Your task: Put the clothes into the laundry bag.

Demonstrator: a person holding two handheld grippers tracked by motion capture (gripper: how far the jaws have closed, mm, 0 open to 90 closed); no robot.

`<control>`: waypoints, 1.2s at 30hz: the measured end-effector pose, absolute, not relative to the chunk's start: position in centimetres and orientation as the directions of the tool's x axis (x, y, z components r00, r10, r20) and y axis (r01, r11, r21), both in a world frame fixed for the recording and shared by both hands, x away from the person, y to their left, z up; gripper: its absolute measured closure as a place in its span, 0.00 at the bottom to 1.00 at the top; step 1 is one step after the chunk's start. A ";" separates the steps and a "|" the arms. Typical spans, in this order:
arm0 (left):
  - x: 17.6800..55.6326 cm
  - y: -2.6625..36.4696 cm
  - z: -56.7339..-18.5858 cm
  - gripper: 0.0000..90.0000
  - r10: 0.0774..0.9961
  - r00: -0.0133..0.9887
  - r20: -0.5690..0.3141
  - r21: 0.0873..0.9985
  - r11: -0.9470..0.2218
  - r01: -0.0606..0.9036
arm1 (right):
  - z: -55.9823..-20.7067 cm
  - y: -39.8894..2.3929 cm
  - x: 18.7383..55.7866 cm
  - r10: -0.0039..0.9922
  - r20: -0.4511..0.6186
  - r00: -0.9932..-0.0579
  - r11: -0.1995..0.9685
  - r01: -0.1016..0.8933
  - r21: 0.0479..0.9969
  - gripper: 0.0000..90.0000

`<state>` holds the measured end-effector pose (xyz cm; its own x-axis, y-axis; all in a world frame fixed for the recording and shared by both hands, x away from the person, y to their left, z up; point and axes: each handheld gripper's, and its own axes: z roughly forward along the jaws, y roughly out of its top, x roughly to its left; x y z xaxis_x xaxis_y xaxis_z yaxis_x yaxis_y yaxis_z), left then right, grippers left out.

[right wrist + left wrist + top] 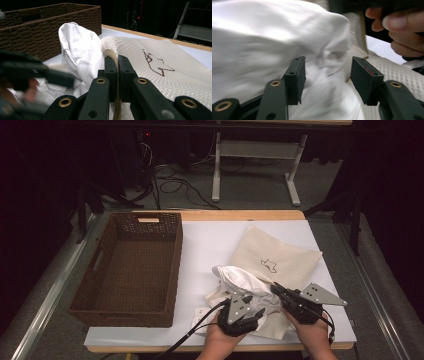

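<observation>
A cream waffle-weave bag [272, 260] with a dark outline print lies on the right half of the white table [210, 245], its mouth turned toward the near edge. A white cloth [239, 279] bulges out of that mouth and spreads onto the table just left of the bag, near the front edge.

The right tongs [117, 72] are closed on the bag's thick rim, which runs up between the two black jaws in the right gripper view. In the high view the right tongs [278, 291] sit at the bag's near right corner, held by the person's right hand [311, 332].

The left tongs [325, 72] stand open, jaws well apart, with folds of the white cloth [274, 37] between and beyond them; whether the pads touch the cloth I cannot tell. From above, the left tongs [254, 306] are over the near part of the cloth, just beside the right ones.

A dark brown wicker basket [131, 270] rests on the left part of the table, well apart from the bag.
</observation>
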<state>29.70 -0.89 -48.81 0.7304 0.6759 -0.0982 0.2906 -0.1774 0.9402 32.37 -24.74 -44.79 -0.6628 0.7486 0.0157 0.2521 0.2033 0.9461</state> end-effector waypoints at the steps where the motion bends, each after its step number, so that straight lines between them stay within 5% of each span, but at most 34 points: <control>1: 29.6 -0.2 -48.7 0.50 0.687 0.721 -0.095 0.941 -0.174 0.290 | -44.8 -24.7 32.3 0.750 0.012 -0.661 0.207 0.251 0.946 0.99; 3: 29.9 1.6 -48.6 0.46 0.721 0.684 -0.115 0.935 -0.154 0.319 | -44.8 -24.7 32.3 0.750 0.008 -0.661 0.210 0.249 0.946 0.99; 7: 31.4 3.9 -48.6 0.19 0.763 0.614 -0.204 0.909 -0.086 0.409 | -44.8 -24.6 32.3 0.751 0.009 -0.660 0.210 0.251 0.945 0.99; 13: 33.8 4.1 -47.3 0.11 0.759 0.592 -0.273 0.907 -0.001 0.421 | -44.8 -24.7 32.3 0.752 0.007 -0.660 0.213 0.252 0.944 0.99; 16: 34.8 3.7 -47.1 0.26 0.758 0.582 -0.294 0.905 0.023 0.426 | -44.9 -24.6 32.4 0.751 0.006 -0.660 0.213 0.250 0.944 0.99; 19: 34.8 3.4 -47.1 0.72 0.753 0.591 -0.289 0.913 0.032 0.406 | -44.9 -24.6 32.3 0.752 0.014 -0.659 0.212 0.261 0.942 0.99; 21: 34.5 3.2 -47.1 0.90 0.753 0.604 -0.260 0.919 0.000 0.395 | -45.0 -24.6 32.4 0.751 0.005 -0.660 0.217 0.254 0.943 0.99; 30: 31.0 0.2 -48.3 0.93 0.689 0.713 -0.127 0.939 -0.148 0.311 | -44.9 -24.5 32.5 0.754 0.002 -0.657 0.218 0.254 0.942 0.99; 36: 31.5 -1.4 -50.0 0.93 0.663 0.739 -0.118 0.909 -0.229 0.350 | -44.9 -24.4 32.5 0.755 0.007 -0.655 0.212 0.254 0.944 0.99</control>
